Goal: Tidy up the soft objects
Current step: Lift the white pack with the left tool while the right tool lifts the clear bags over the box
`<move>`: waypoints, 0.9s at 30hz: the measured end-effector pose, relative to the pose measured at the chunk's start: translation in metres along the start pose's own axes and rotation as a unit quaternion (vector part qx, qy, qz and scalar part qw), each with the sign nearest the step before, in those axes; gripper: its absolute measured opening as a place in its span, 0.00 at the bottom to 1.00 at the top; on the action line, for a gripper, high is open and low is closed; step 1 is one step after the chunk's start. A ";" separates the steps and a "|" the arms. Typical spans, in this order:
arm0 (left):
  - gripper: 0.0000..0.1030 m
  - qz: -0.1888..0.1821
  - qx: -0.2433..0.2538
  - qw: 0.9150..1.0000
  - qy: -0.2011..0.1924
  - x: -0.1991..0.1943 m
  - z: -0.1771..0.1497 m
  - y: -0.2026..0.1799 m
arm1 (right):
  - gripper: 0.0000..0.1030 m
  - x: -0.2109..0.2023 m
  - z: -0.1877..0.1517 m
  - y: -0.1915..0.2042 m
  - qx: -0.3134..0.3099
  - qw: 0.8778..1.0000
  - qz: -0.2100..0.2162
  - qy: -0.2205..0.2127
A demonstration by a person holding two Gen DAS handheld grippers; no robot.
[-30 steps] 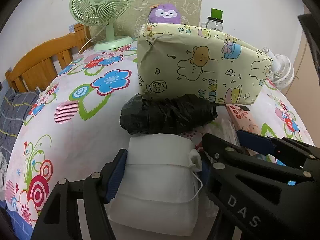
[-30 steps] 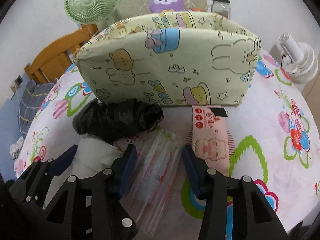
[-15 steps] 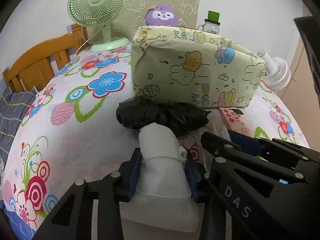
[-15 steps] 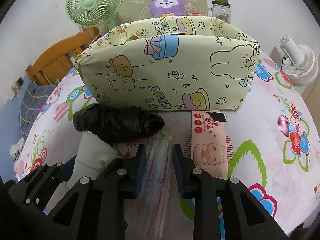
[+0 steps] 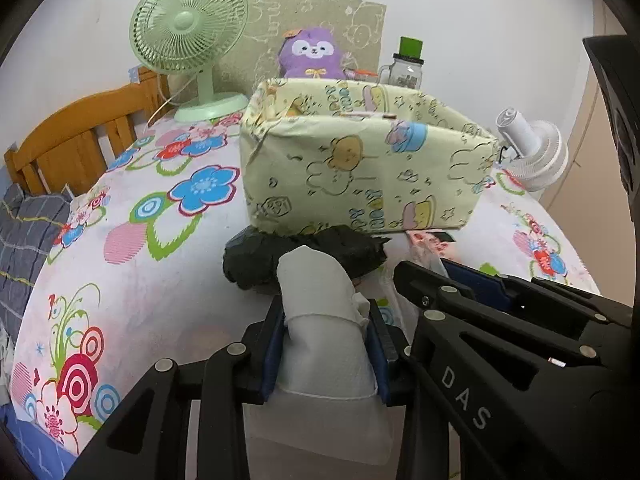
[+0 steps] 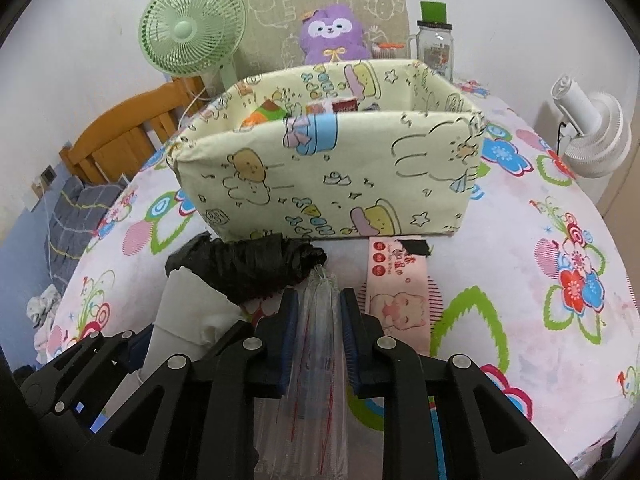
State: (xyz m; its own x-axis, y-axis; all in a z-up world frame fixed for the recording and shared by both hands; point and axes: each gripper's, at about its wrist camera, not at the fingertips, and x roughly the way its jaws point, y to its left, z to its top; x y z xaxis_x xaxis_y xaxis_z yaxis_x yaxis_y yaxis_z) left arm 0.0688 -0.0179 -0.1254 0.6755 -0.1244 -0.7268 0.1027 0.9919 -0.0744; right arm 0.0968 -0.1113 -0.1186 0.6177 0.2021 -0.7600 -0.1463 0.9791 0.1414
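My left gripper [image 5: 326, 308] is shut on a white soft pack [image 5: 320, 360], squeezing it at its middle and holding it just above the flowered tablecloth. Beside it, my right gripper [image 6: 319, 300] is shut on a clear plastic packet with red lines [image 6: 316, 380], pinched narrow between the blue pads. A crumpled black plastic bundle [image 6: 248, 260] lies right in front of both, against the yellow cartoon-print fabric box [image 6: 328, 176]. That box stands open at the top with a few items inside. A pink tissue pack [image 6: 396, 292] lies flat to the right of my right gripper.
Behind the box stand a green desk fan [image 5: 188, 36], a purple plush toy [image 6: 334, 34] and a jar with a green lid [image 6: 434, 46]. A white fan [image 6: 592, 132] sits at the far right. A wooden frame [image 5: 80, 132] borders the table's left side.
Both grippers closed: the left onto the white pack, which bunched up and rose a little, the right onto the clear packet. The box's open top has come into view.
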 end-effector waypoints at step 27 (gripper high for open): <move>0.36 -0.013 0.014 0.998 -0.064 -0.045 0.029 -0.036 | 0.23 -0.064 0.021 -0.017 0.006 0.997 -0.002 -0.077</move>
State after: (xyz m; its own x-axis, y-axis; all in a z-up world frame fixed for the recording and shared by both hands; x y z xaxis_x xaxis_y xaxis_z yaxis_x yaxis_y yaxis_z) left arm 0.0557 -0.0487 -0.0700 0.7603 -0.1537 -0.6311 0.1408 0.9875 -0.0708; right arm 0.0761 -0.1409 -0.0590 0.7305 0.1976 -0.6537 -0.1338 0.9801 0.1468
